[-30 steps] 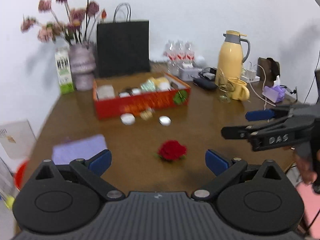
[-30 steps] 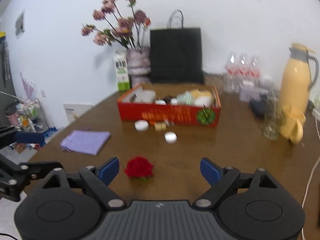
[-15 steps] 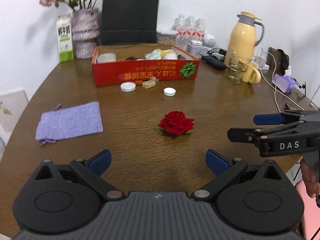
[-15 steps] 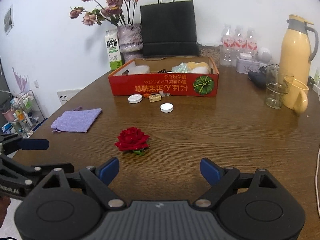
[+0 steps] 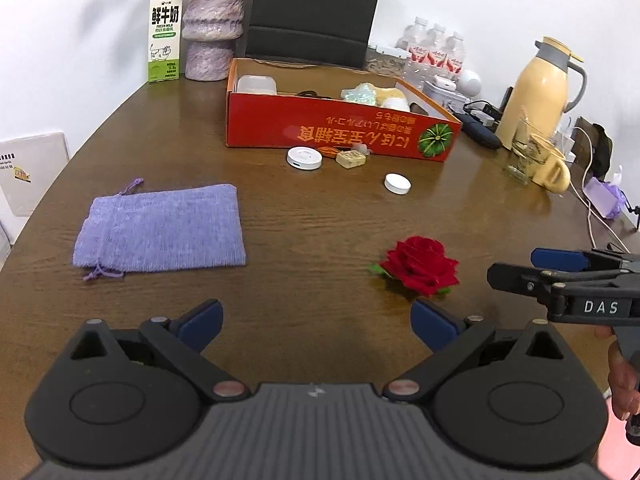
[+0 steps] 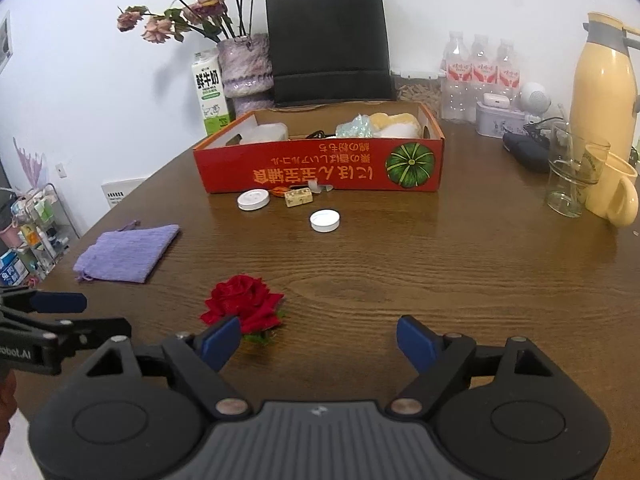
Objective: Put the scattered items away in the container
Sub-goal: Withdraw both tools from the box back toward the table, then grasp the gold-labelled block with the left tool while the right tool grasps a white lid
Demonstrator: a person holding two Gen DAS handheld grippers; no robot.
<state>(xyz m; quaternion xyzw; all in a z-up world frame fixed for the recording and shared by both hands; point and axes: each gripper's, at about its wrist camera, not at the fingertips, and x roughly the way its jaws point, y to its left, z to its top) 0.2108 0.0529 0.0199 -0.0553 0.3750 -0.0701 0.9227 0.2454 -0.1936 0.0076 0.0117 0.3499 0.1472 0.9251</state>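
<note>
We cannot read the box [image 6: 320, 172] contents fully: a clear tub, a pale green wrapped piece and a yellow-white lump show over the rim, and something dark between them stays unclear. A small orange bit and a clear bit against the box front are too small to name. The left view cuts the flowers off above the vase [image 5: 212, 20]; the right view shows them whole, plus a shelf rack at far left. The left view alone shows the purple tissue pack at far right. Left tongs [image 5: 316, 324] stand wide, holding nothing; right tongs [image 6: 318, 340] also wide and empty. The rose [image 6: 244, 306] lies just ahead of the right tongs' left finger, partly hidden by it, and ahead-right of the left tongs. The pouch [image 5: 160, 234] lies ahead-left of the left tongs. Two white caps [image 6: 253, 200] [image 6: 325, 221] and a beige block [image 6: 298, 197] sit well ahead, near the box front.
</note>
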